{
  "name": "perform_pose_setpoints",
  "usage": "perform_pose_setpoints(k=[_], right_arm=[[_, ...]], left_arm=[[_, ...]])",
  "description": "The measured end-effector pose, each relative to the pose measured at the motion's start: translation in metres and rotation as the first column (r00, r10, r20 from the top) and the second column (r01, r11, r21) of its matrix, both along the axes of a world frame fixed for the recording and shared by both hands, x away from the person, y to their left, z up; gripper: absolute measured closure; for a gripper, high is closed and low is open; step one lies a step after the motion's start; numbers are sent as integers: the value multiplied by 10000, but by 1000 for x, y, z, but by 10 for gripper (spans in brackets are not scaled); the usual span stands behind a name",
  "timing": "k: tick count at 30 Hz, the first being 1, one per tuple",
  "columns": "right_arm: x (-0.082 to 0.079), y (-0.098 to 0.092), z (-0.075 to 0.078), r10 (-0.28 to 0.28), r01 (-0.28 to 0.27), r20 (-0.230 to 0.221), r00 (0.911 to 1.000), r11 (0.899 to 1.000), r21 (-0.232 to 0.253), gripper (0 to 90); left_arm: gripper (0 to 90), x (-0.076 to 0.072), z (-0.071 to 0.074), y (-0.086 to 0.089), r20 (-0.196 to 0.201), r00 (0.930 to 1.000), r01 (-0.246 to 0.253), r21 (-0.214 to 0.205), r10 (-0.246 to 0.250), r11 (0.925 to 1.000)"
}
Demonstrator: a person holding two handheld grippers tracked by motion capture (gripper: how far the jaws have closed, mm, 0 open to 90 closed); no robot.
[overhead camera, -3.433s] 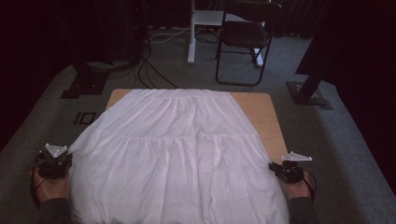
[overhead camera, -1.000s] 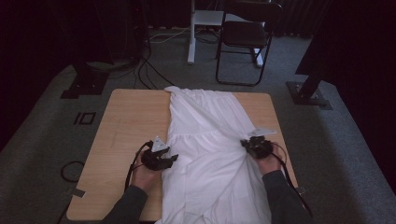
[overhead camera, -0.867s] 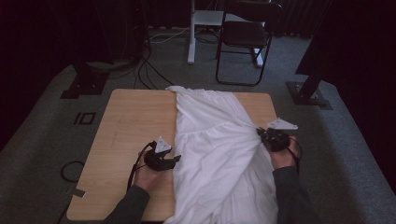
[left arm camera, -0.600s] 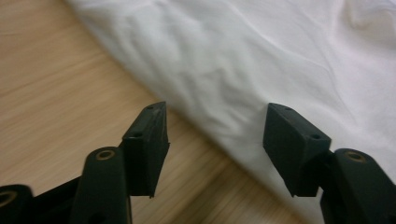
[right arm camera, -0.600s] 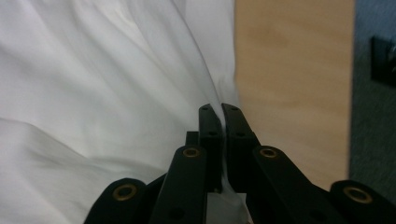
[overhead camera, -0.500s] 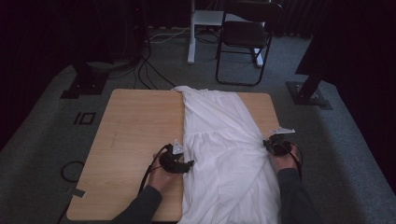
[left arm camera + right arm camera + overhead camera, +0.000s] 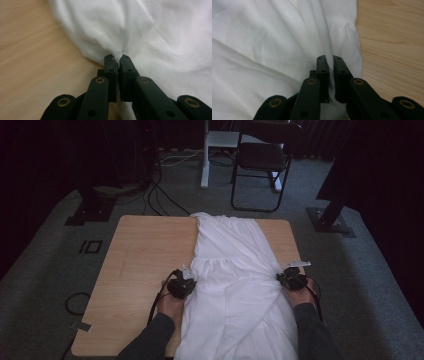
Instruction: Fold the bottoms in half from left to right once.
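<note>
On the table (image 7: 140,270), a white cloth (image 7: 235,285) lies folded lengthwise (right half, toward 3 o'clock), the left gripper (image 7: 181,286) just closed on its 9 o'clock edge, the right gripper (image 7: 290,280) pinching its 3 o'clock edge.

**A dim recording studio or lab**

A lone wooden bench (image 7: 145,270) stands on grey carpet (image 7: 50,270) amid dark drapes. Black stand bases (image 7: 331,221), trailing cables (image 7: 160,195) and a folding chair (image 7: 260,165) surround it.

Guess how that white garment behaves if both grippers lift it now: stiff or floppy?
Likely floppy: the white garment bunches into folds where the left gripper pinches it. Probably light, thin cloth. Its near end overhangs the table, so it may drag.
</note>
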State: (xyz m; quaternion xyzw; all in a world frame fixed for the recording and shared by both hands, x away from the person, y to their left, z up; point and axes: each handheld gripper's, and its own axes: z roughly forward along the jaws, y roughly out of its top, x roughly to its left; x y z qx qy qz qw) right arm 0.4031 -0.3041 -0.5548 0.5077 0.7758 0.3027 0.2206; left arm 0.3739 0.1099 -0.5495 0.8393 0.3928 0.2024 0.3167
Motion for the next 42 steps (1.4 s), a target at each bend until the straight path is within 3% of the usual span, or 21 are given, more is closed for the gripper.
perform_pose_setpoints(k=[2, 3, 5, 6, 7, 11, 12, 13, 16, 19, 22, 24, 27, 29, 30, 31, 34, 35, 39, 42], right_arm=[[2, 6, 0, 250, -249, -22, 9997, 9996, 138, 837], [2, 6, 0, 250, -249, -22, 9997, 9996, 138, 837], [6, 14, 0, 486, -484, -59, 9988, 9986, 200, 831], [11, 24, 1, 697, -696, -43, 9976, 9974, 198, 831], [16, 31, 1, 781, -781, -27, 9969, 9968, 194, 832], [30, 44, 1, 887, -888, 69, 9960, 9960, 109, 833], [41, 51, 2, 786, -785, 170, 9968, 9969, -50, 836], [41, 51, 2, 786, -785, 170, 9968, 9969, -50, 836], [64, 54, 1, 271, -268, 303, 9992, 9996, -105, 835], [73, 52, 2, 30, -30, 220, 9998, 10000, -30, 804], [78, 50, 8, -235, 235, 73, 9997, 9997, 94, 618], [72, 49, 18, -372, 351, 432, 9984, 9983, 473, 545], [60, 55, 35, 38, -114, 935, 9956, 9967, 807, 503], [57, 59, 39, 254, -350, 1024, 9944, 9950, 931, 503], [55, 62, 42, 428, -539, 1062, 9934, 9932, 1034, 500], [50, 78, 50, 1012, -1153, 1089, 9889, 9845, 1321, 494], [48, 103, 52, 1651, -1791, 1027, 9809, 9730, 1459, 478], [48, 103, 52, 1651, -1791, 1027, 9809, 9730, 1459, 478], [50, 142, 46, 2357, -2468, 790, 9686, 9496, 1932, 442], [54, 164, 42, 2649, -2732, 683, 9619, 9432, 1889, 390]], left_arm=[[866, 15, 2, 20, 6, 9963, -859, 44, 859, 9963], [866, 15, 2, 20, 6, 9963, -859, 44, 859, 9963], [866, 27, 4, 33, -59, 9914, -1308, 79, 1308, 9914], [866, 39, 5, 44, -27, 9859, -1671, 251, 1673, 9856], [866, 39, 5, 44, -27, 9859, -1671, 251, 1673, 9856], [866, 59, 6, 56, 52, 9733, -2293, 480, 2293, 9722], [865, 68, 7, 61, -43, 9652, -2613, 290, 2615, 9648], [865, 68, 7, 61, -43, 9652, -2613, 290, 2615, 9648], [860, 82, 5, 61, -175, 9565, -2914, -221, 2911, 9563], [826, 84, 4, 60, -175, 9611, -2762, -454, 2756, 9600], [674, 79, 6, 60, 58, 9660, -2581, -438, 2586, 9651], [628, 71, 10, 66, 237, 9708, -2366, -682, 2387, 9692], [607, 62, 14, 73, 396, 9711, -2310, -948, 2355, 9683], [592, 59, 16, 74, 416, 9715, -2285, -989, 2335, 9685], [592, 48, 19, 77, 556, 9737, -2143, -1070, 2210, 9709], [581, 43, 21, 78, 566, 9757, -2049, -1066, 2117, 9730], [571, 31, 25, 78, 704, 9793, -1810, -1122, 1895, 9770], [566, 31, 25, 78, 704, 9793, -1810, -1122, 1895, 9770], [556, 16, 30, 77, 864, 9834, -1490, -1186, 1596, 9817], [550, 10, 31, 75, 927, 9851, -1338, -1176, 1450, 9840]])
